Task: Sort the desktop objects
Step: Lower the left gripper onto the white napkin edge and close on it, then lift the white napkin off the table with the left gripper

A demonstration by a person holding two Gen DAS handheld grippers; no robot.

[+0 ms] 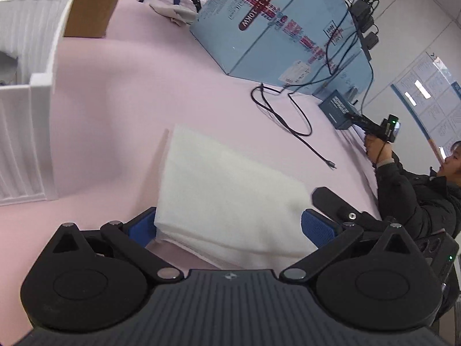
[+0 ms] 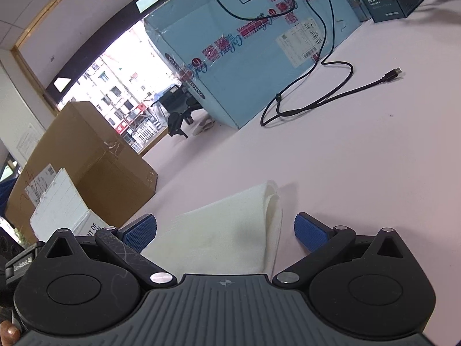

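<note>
A folded white cloth [image 1: 230, 190] lies flat on the pink tabletop [image 1: 121, 109]. My left gripper [image 1: 229, 227] is open, and its blue fingertips straddle the near edge of the cloth without pressing it. In the right wrist view the same cloth [image 2: 224, 230] lies between the wide-open blue pads of my right gripper [image 2: 226, 233], with its folded corner pointing away. A black finger of the right gripper [image 1: 331, 201] shows at the cloth's right side in the left wrist view.
A large light-blue carton [image 1: 276, 26] stands at the back, with a black cable [image 1: 291, 121] trailing from it onto the table. A small dark box [image 2: 389, 3], a brown carton [image 2: 95, 161] and a white ribbed container [image 1: 26, 132] are around. A person [image 1: 415, 190] at the right holds a device.
</note>
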